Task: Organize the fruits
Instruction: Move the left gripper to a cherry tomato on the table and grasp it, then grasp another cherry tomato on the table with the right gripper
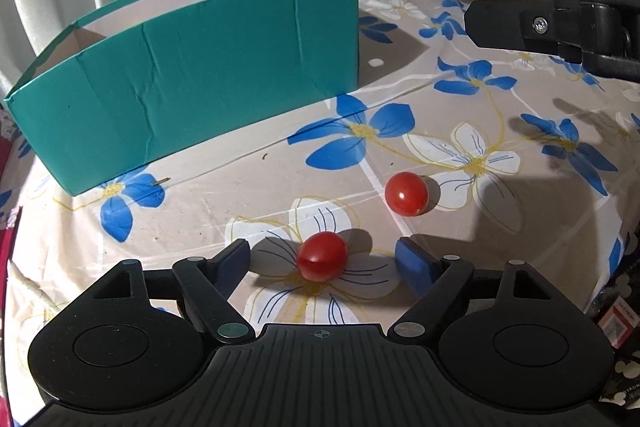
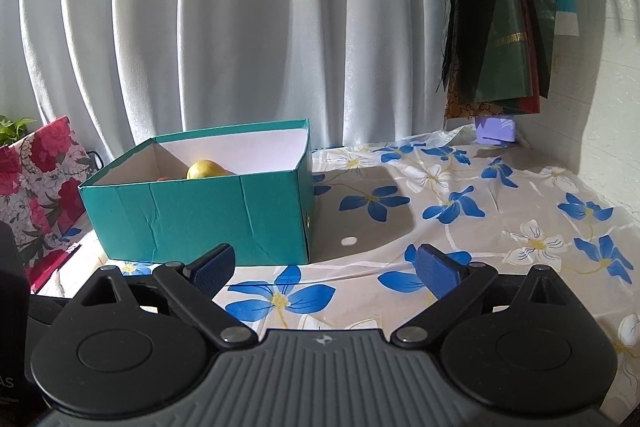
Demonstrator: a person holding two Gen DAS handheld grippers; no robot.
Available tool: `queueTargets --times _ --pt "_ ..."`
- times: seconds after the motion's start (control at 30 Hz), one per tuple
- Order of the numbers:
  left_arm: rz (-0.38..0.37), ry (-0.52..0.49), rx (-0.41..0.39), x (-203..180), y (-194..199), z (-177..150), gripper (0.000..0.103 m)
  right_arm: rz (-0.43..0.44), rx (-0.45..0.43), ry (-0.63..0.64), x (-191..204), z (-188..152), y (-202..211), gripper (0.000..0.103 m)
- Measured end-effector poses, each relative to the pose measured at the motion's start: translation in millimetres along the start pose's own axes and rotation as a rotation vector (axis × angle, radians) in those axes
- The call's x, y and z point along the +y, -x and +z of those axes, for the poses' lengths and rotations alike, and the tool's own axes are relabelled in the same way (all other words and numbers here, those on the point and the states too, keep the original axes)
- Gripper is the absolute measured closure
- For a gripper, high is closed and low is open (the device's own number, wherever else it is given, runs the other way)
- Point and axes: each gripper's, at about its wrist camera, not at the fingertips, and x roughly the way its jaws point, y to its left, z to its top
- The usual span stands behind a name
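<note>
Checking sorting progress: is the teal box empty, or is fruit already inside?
Not empty. Over the teal box wall, the right wrist view shows a yellow fruit inside; the rest of its floor is hidden.

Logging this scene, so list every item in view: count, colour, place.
cherry tomatoes: 2, red, on the tablecloth; near one between the left gripper's fingers, far one beyond it
box: 1, teal, white inside, back left of table
yellow fruit: 1, inside the box
tablecloth: 1, beige with blue and white flowers
curtain: 1, white, behind
hanging bags: several, dark green, upper right
floral bag: 1, pink, left
left gripper: open
right gripper: open, empty
</note>
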Motion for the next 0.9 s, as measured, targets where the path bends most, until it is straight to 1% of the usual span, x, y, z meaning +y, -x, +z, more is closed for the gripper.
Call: queueTargets --times 0.17,0.2,0.3,0.33,0.47,0.5,0.53,0.57,0.63,0.7,0.8,0.9 --pt "-0.009 0.003 0.01 -1 1 1 0.027 0.0 0.007 -0.008 -1 1 -1 0.006" --pt "-0.015 0.004 0.011 -1 2 1 0.031 -0.001 0.007 -0.009 -2 1 -1 0.006" --pt "-0.025 0.008 0.018 -1 2 1 0.035 -0.004 0.006 -0.007 -2 2 -1 0.006" --pt "-0.029 0.008 0.023 -1 3 2 0.039 -0.005 0.007 -0.009 -2 2 -2 0.006" --pt "-0.041 0.017 0.034 2 4 2 0.046 -0.004 0.01 -0.011 -2 3 -3 0.006" --pt "-0.038 0.016 0.035 2 5 3 0.052 -0.005 0.01 -0.009 -1 3 -3 0.006" --pt "-0.039 0.017 0.04 3 6 4 0.057 -0.006 0.008 -0.007 -1 3 -3 0.006" --pt "-0.041 0.019 0.046 3 6 4 0.058 -0.004 0.007 -0.006 0 3 -4 0.006" --pt "-0.048 0.022 0.053 4 7 6 0.069 -0.002 0.003 -0.007 0 4 -4 0.006" --pt "-0.045 0.02 0.057 5 7 7 0.074 0.006 0.003 -0.011 1 5 -5 0.006" --pt "-0.049 0.024 0.061 6 7 7 0.075 0.01 0.002 -0.006 3 6 -6 0.006" --pt "-0.036 0.034 0.059 9 8 8 0.075 0.009 0.0 0.009 6 6 -6 0.006"
